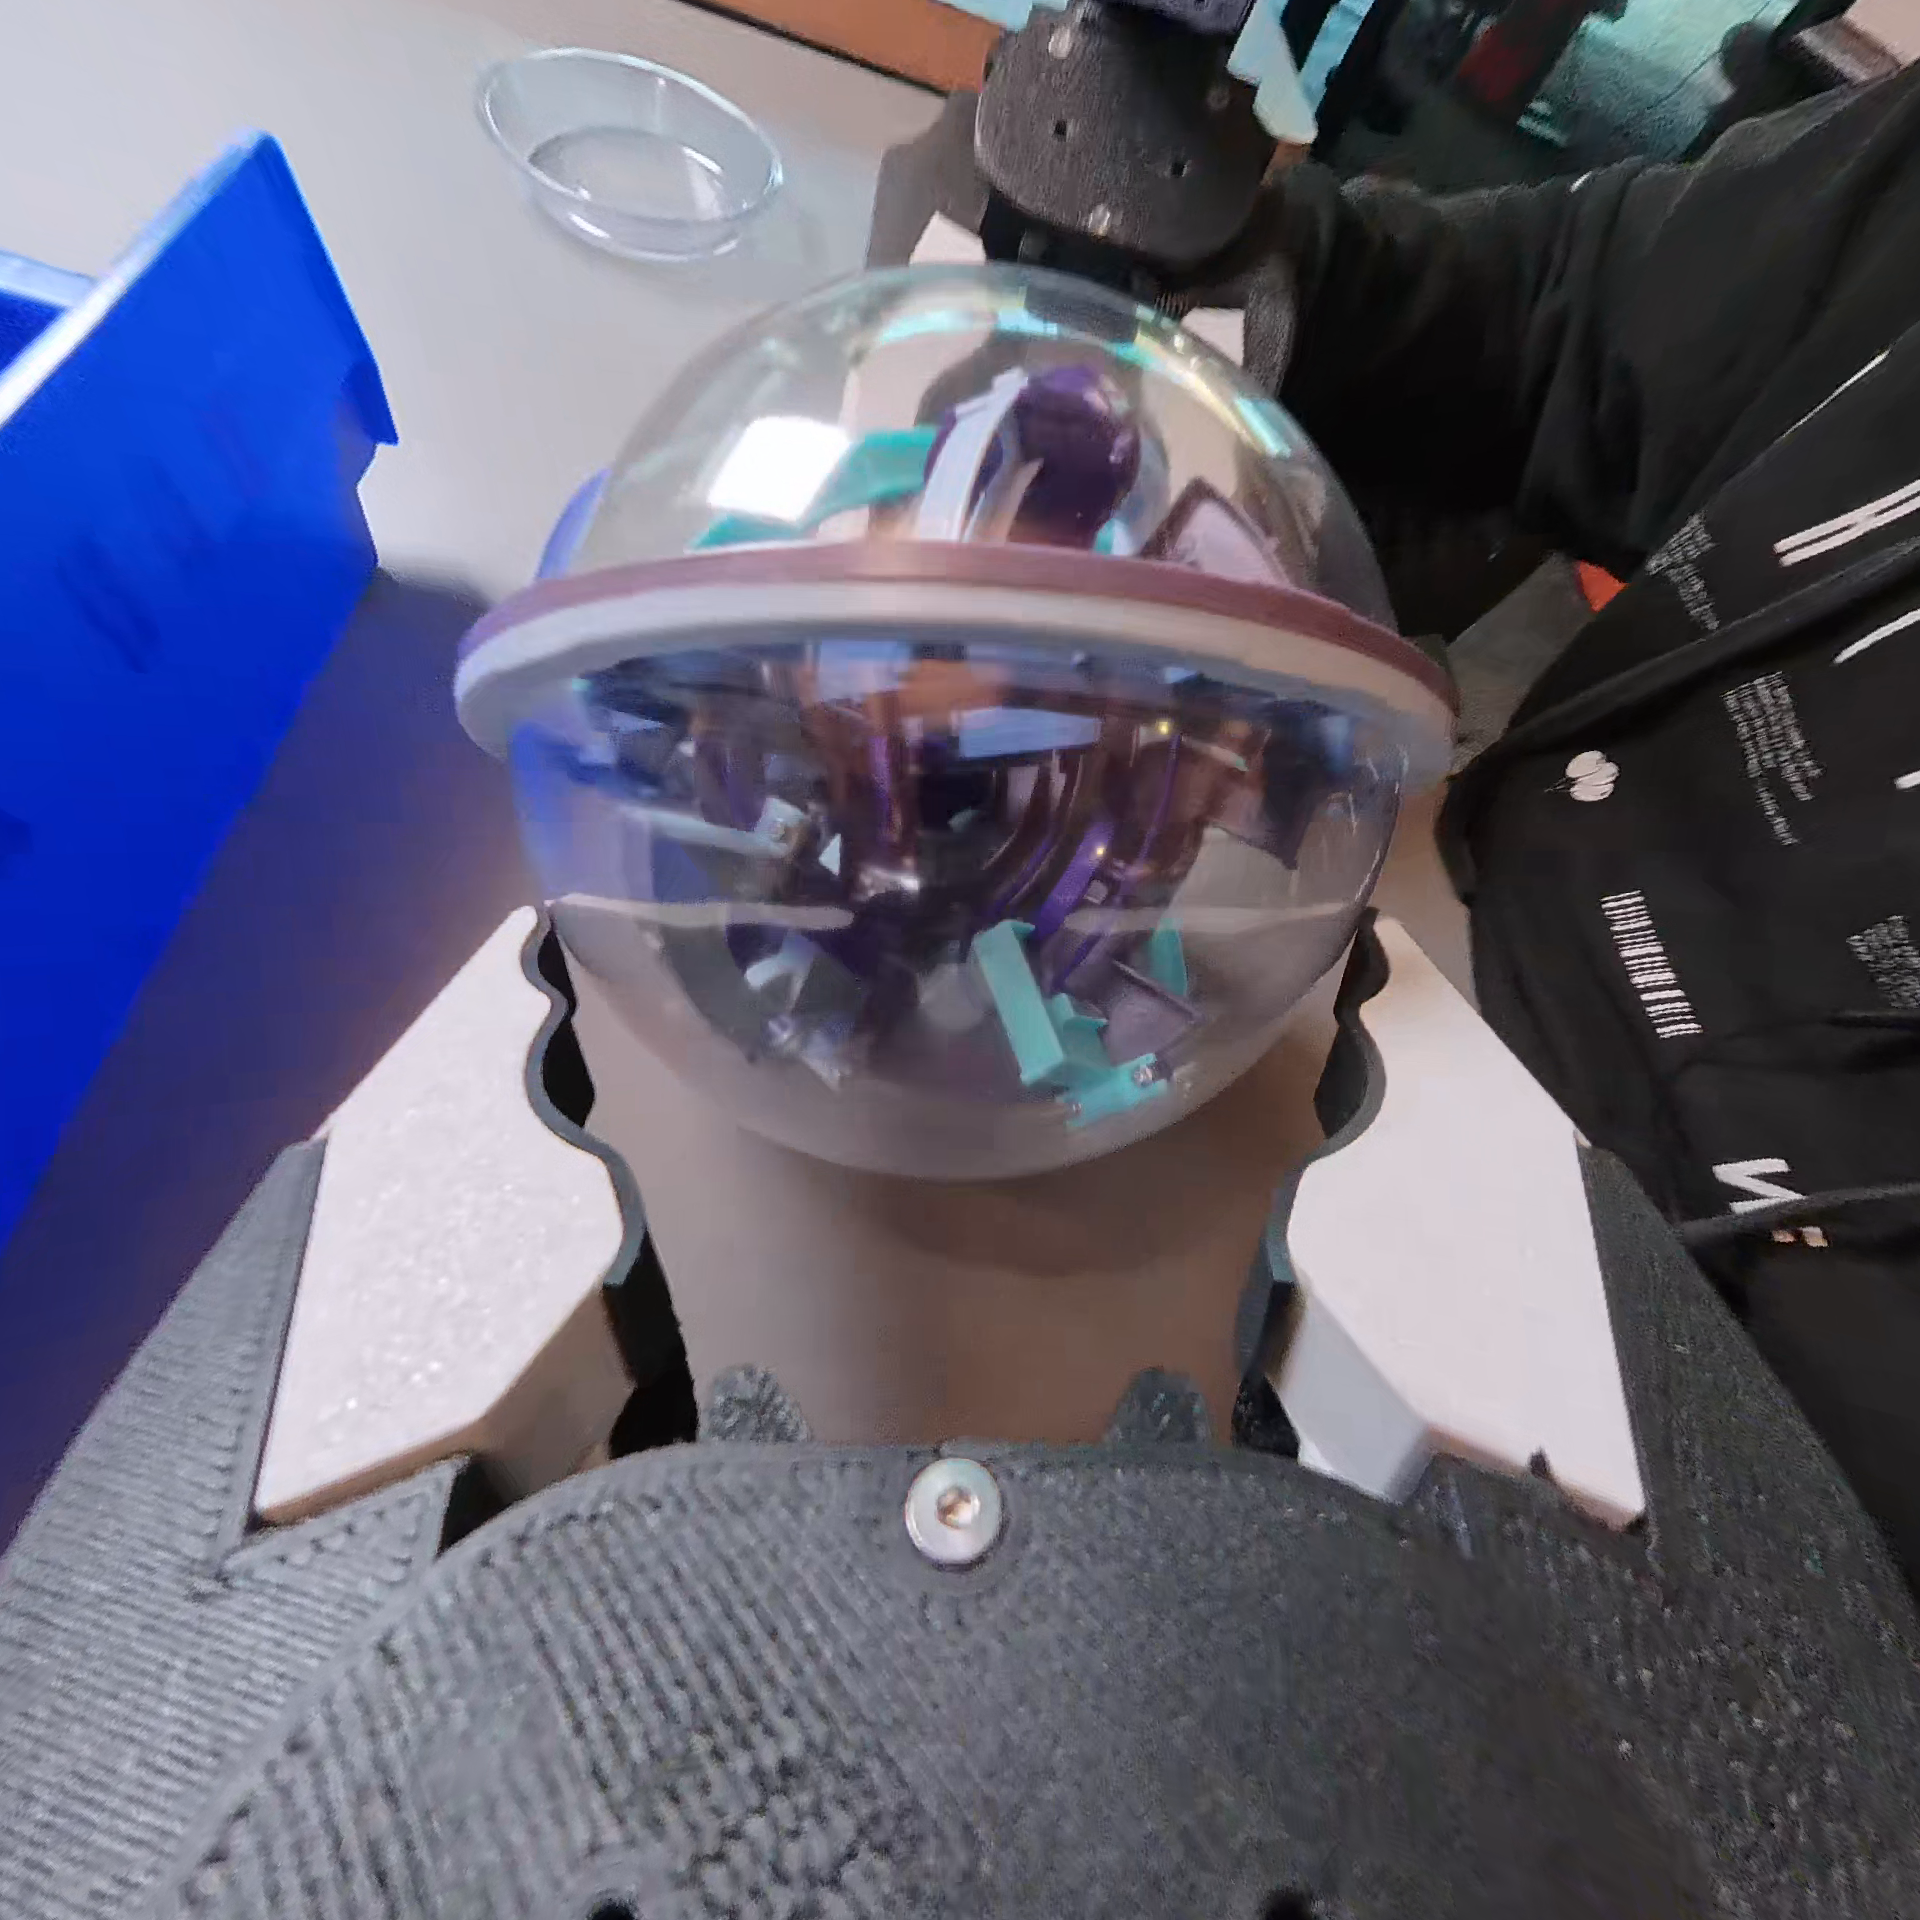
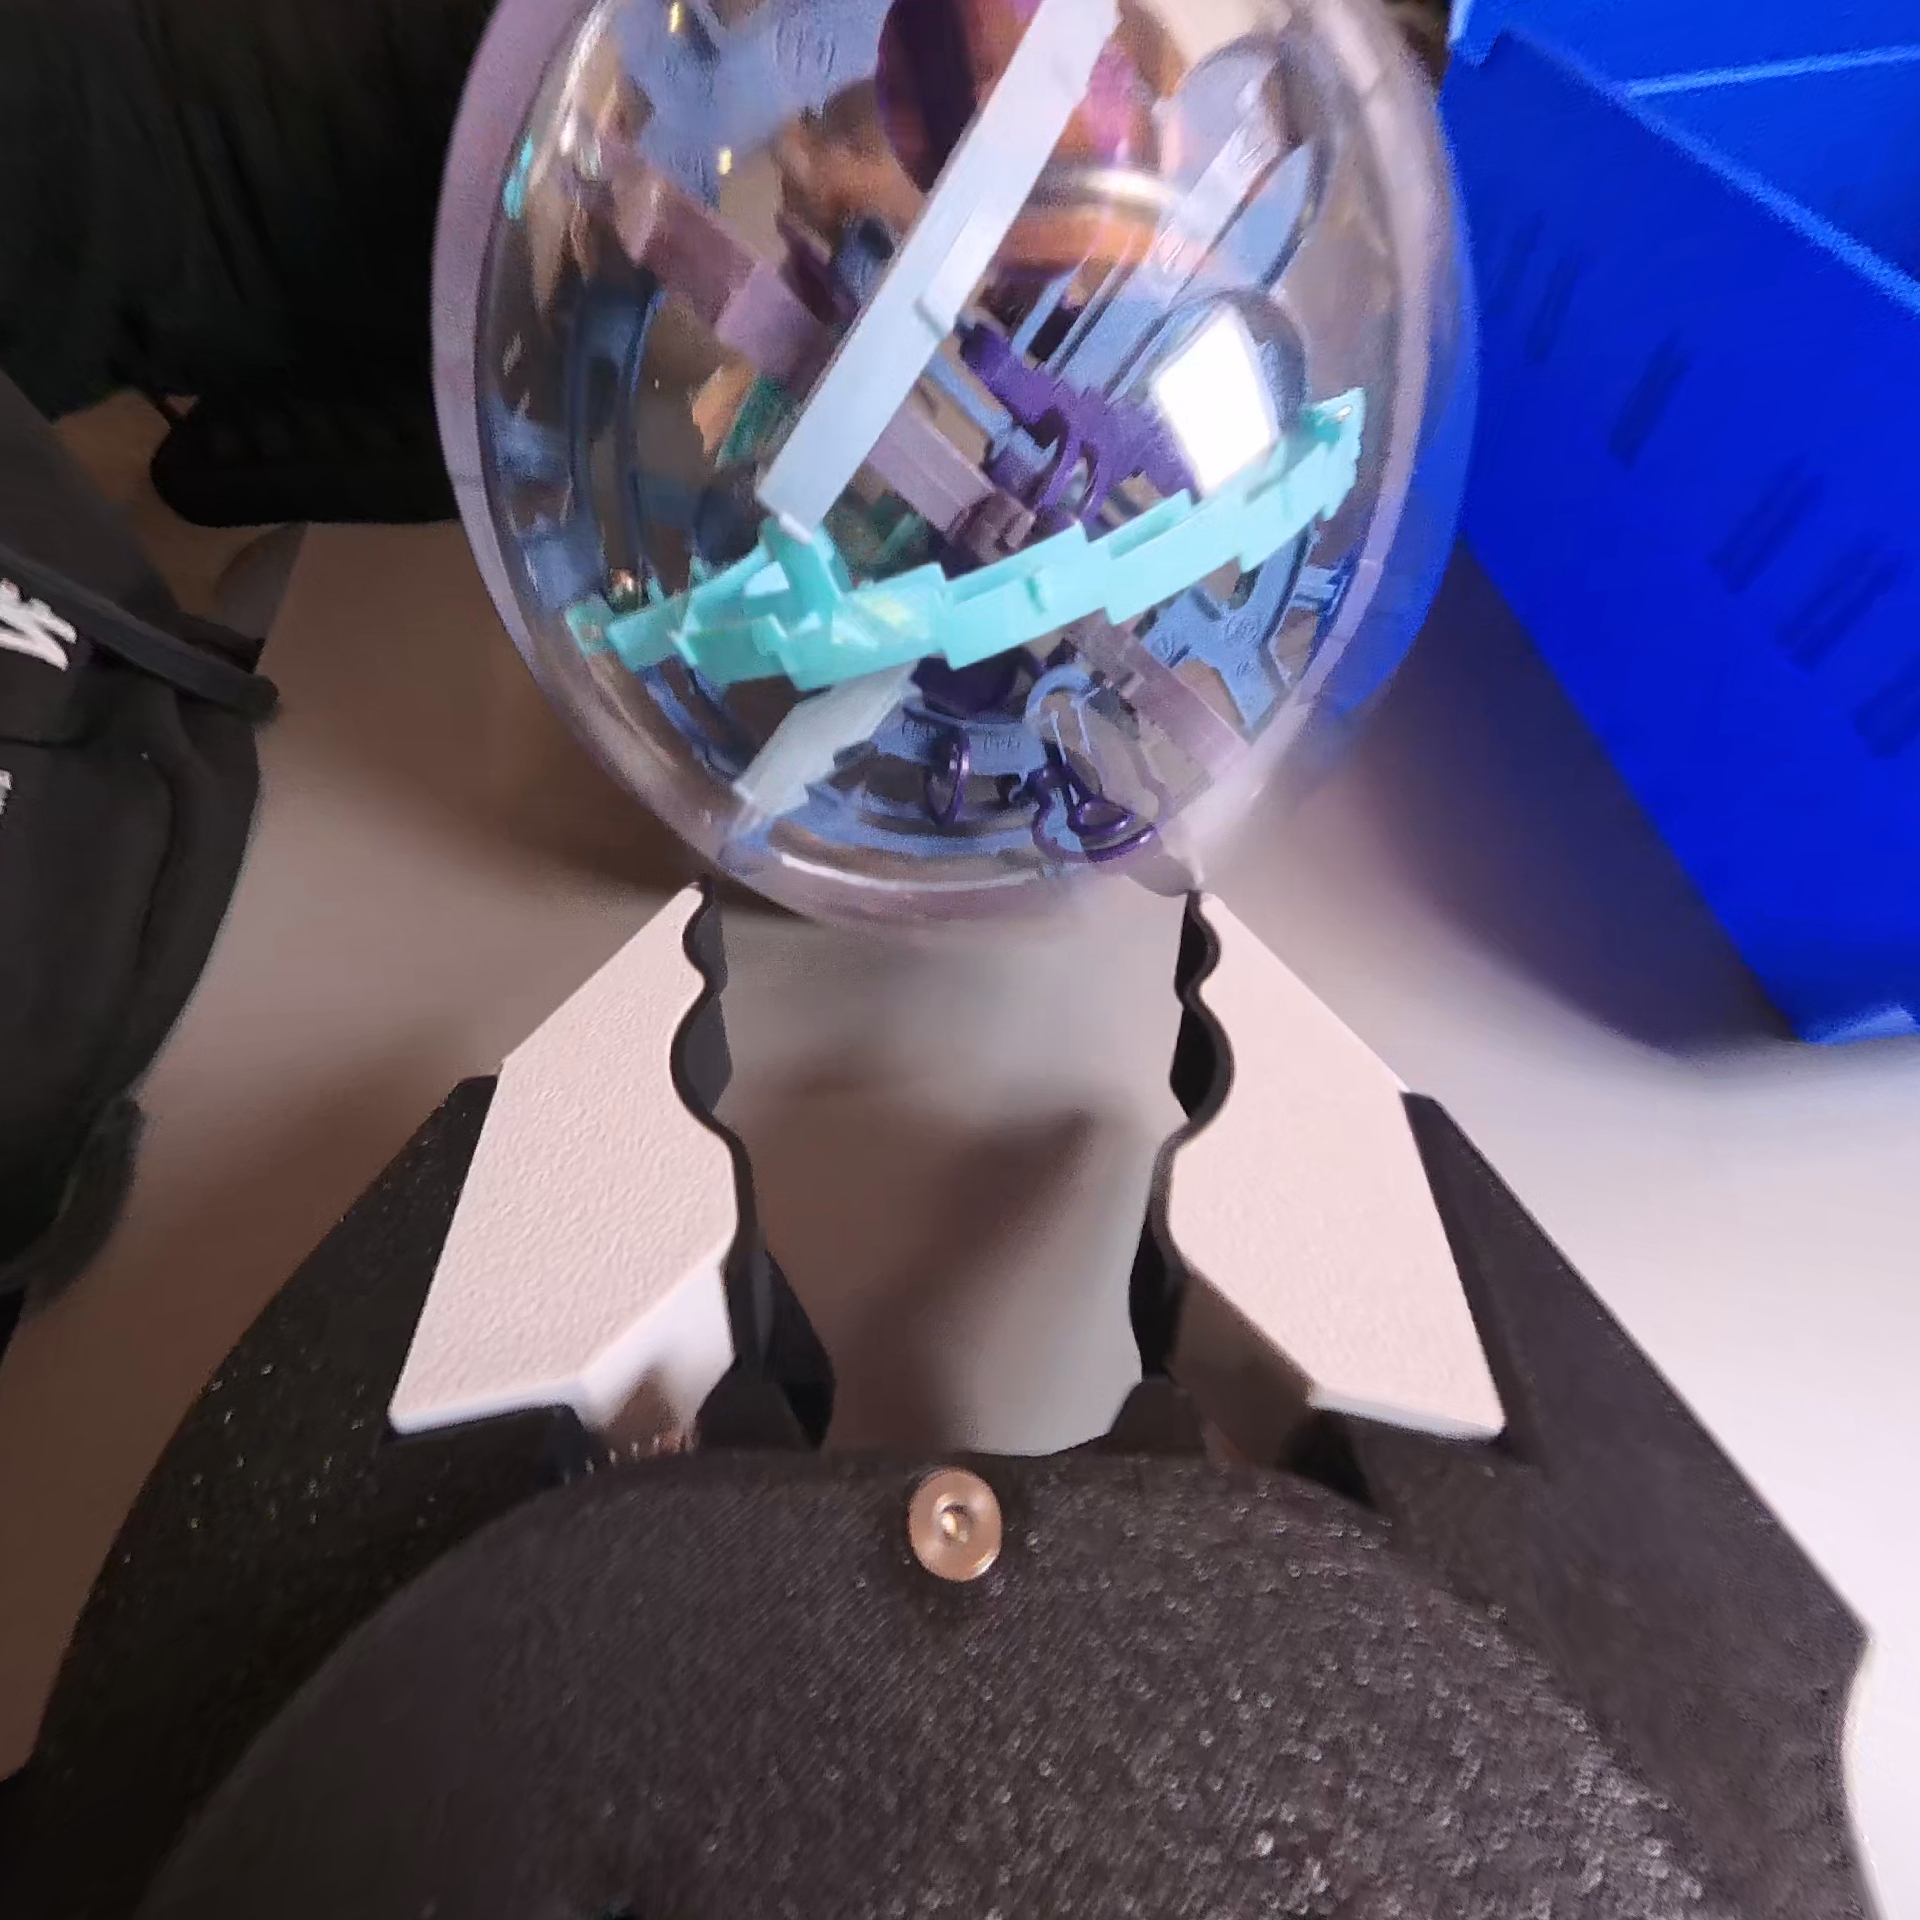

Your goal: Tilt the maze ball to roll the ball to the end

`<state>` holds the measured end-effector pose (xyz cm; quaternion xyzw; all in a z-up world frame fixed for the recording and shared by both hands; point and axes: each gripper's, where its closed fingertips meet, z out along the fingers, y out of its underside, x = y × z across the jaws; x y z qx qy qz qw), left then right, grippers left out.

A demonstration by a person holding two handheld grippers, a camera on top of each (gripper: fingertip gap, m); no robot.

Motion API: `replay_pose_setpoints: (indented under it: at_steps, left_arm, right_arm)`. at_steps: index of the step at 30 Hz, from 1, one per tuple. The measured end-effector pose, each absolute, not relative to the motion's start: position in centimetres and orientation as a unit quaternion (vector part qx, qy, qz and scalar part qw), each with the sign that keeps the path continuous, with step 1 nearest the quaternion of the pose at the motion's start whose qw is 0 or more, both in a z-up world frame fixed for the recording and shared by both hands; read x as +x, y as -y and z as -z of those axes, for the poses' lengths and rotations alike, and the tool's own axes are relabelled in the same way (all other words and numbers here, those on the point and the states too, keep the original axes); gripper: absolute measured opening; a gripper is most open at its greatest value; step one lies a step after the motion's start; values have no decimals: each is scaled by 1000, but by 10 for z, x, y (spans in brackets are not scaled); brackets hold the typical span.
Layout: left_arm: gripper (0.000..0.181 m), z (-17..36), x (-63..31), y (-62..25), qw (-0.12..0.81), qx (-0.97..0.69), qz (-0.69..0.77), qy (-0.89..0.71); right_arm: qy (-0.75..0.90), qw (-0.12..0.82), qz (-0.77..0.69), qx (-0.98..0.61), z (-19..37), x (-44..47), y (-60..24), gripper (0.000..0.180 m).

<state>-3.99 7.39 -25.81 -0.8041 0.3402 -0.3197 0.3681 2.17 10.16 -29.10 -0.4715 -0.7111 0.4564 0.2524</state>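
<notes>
You're pinching the maze ball w/ both hand-held grippers: left hand-held gripper clamping its near side, right hand-held gripper its far side; ball's hanging just above the counter, beside blue bin, glass dish behind

I could not pick out the small rolling ball inside the maze ball; its tracks were motion-blurred. The top of the sphere and the blue bin were cut off in my right wrist view.
</notes>
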Motion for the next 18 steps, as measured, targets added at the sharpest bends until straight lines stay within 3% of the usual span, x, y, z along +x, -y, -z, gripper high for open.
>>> replay_pose_setpoints:
  at_steps: [2, 7, 10, 18]
  left_arm:
    - [142, 252, -40, -74, 369, -799, 335, -338]
    - [134, 251, -43, -77, 377, -791, 363, -316]
    - [139, 249, -40, -81, 378, -787, 373, -314]
    - [142, 233, -41, -86, 404, -778, 378, -297]
  right_arm:
    - [734, 249, -434, -459, 295, 25, -100, 83]
    - [714, 298, -441, -455, 270, 26, -119, 98]
    - [712, 292, -455, -448, 271, 19, -110, 103]
    - [704, 263, -462, -470, 283, 10, -100, 101]
